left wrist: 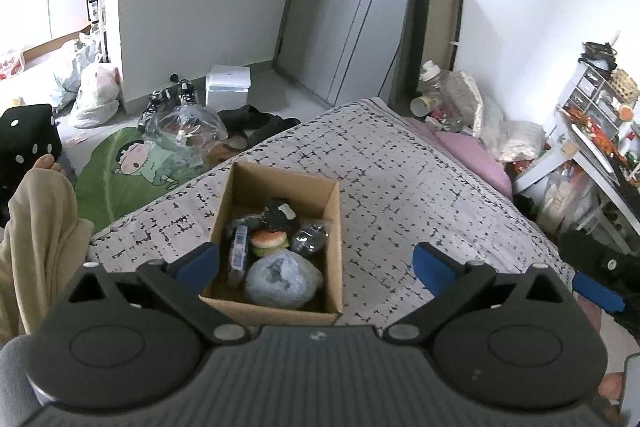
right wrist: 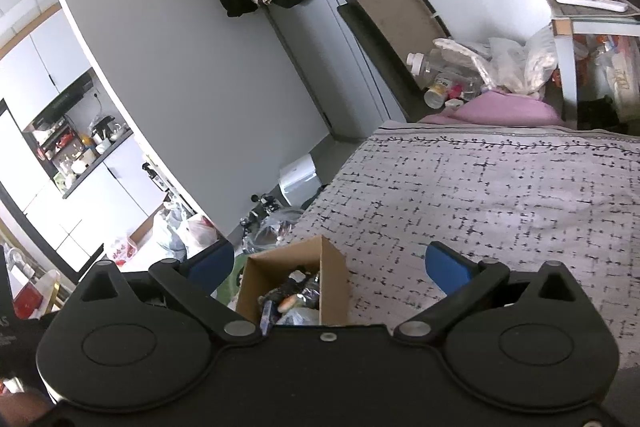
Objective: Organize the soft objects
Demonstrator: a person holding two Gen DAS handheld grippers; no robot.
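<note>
We hold the left gripper [left wrist: 316, 263] w/ fingers apart, empty, over the cardboard box [left wrist: 276, 223] on the bed [left wrist: 420, 187]; burger toy [left wrist: 269, 239] etc. inside. Right gripper [right wrist: 330, 267] likewise spread, empty. Bedspread looks bare, so prob. nearly done.

A bed [left wrist: 400, 187] with a grey, black-flecked quilt carries an open cardboard box [left wrist: 334, 227] near its left edge (soft things packed inside); a pink pillow [left wrist: 476, 151] lies at the far end.
</note>
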